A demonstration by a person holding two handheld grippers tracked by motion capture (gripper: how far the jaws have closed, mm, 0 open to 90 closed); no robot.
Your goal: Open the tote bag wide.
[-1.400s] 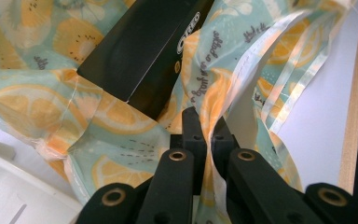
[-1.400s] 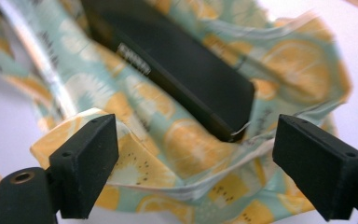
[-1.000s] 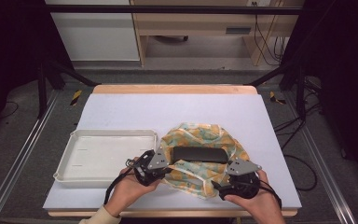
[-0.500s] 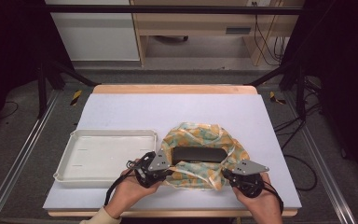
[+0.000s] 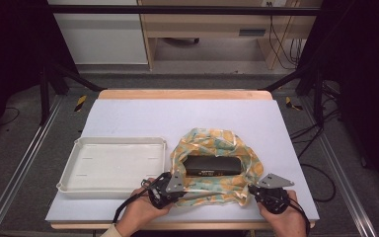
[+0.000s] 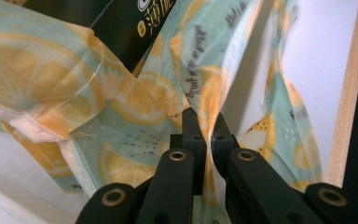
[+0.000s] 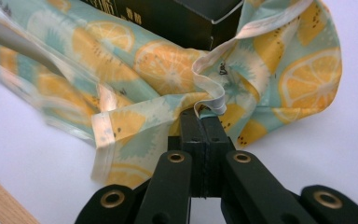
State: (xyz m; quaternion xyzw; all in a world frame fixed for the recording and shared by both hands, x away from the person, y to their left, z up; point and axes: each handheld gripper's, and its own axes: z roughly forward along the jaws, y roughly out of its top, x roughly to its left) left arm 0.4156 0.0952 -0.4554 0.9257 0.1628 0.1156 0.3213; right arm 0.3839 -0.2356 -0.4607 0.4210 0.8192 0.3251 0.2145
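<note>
Cloth [image 5: 212, 170], lower centre of bench [image 5: 177, 116], wraps black box [image 5: 212, 166], long axis left-right. My left gripper [image 5: 170, 190] and right gripper [image 5: 256, 192] clench its near corners, box between.

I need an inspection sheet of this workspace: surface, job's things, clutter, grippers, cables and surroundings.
Surface: white table with wooden edge.
Job's things: lemon-print cloth lying around a black box.
Clutter: white tray, nothing in it, left of the cloth.
Grippers: left gripper and right gripper each shut on the cloth's edge.
Cables: black cable trailing from the left gripper.
Surroundings: dark frame, desk behind, floor cables.
</note>
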